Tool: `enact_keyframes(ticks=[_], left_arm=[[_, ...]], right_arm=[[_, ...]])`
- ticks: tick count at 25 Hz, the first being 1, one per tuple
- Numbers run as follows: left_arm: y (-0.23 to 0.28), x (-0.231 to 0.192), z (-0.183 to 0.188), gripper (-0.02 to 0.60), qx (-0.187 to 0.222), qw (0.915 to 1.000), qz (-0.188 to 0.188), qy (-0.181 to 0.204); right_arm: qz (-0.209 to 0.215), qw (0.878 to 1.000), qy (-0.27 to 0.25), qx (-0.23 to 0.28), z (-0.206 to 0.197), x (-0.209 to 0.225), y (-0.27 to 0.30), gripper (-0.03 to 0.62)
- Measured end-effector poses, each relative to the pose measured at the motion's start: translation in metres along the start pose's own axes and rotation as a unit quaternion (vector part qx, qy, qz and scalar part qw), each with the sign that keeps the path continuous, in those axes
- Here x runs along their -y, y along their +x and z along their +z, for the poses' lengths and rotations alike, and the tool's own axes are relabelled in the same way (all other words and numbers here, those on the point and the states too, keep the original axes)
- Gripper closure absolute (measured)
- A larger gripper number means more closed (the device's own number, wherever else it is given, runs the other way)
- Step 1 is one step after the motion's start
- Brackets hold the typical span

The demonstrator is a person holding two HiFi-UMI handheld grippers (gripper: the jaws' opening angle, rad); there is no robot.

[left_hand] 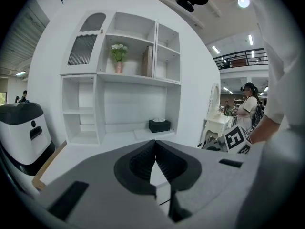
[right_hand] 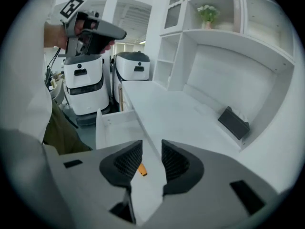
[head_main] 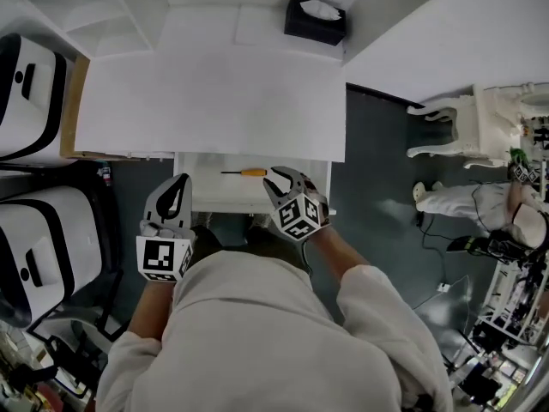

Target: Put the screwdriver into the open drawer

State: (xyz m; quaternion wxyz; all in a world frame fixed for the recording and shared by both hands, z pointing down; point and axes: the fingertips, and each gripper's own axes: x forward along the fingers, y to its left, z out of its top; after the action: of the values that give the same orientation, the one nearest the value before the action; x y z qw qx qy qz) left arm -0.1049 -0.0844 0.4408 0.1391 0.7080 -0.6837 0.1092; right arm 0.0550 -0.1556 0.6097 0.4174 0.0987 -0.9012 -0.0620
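The screwdriver [head_main: 244, 172], orange-handled with a thin dark shaft, lies inside the open white drawer [head_main: 257, 202] under the desk's front edge. My right gripper [head_main: 283, 177] hovers just right of it, above the drawer, open with nothing between its pads. In the right gripper view the orange handle [right_hand: 142, 170] shows through the gap of the right gripper [right_hand: 151, 146], down in the drawer [right_hand: 114, 120]. My left gripper [head_main: 180, 183] is held left of the drawer. In its own view the left gripper [left_hand: 155, 144] has its tips meeting, shut and empty.
The white desk [head_main: 214, 101] has shelves behind it and a black tissue box [head_main: 316, 20] at its back right. Two white-and-black machines [head_main: 30, 84] stand at the left. A white ornate table [head_main: 467, 123] and a person [head_main: 480, 204] are at the right.
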Motion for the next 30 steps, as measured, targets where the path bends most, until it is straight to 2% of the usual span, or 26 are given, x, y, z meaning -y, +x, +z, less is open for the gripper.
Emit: enact_keyframes(ticks=[4,8,17,23,30], left_arm=[[0.005,0.010,0.003,0.577,0.002,0.9999,-0.012,0.006],[0.007,0.018,0.006,0.577,0.004,0.9997,-0.021,0.010],[0.016,0.035,0.013,0.577,0.010,0.9989,-0.040,0.020],[0.021,0.042,0.018,0.577,0.014,0.9984,-0.048,0.027],[0.022,0.045,0.021,0.577,0.015,0.9980,-0.054,0.031]], right_arm=[[-0.030,0.997,0.054,0.040,0.013,0.015,-0.029,0.467],[-0.065,0.988,0.107,0.086,0.025,0.028,-0.061,0.480],[-0.135,0.949,0.211,0.190,0.045,0.058,-0.130,0.530],[-0.177,0.927,0.239,0.230,0.052,0.071,-0.166,0.586],[-0.206,0.916,0.244,0.242,0.053,0.077,-0.186,0.589]])
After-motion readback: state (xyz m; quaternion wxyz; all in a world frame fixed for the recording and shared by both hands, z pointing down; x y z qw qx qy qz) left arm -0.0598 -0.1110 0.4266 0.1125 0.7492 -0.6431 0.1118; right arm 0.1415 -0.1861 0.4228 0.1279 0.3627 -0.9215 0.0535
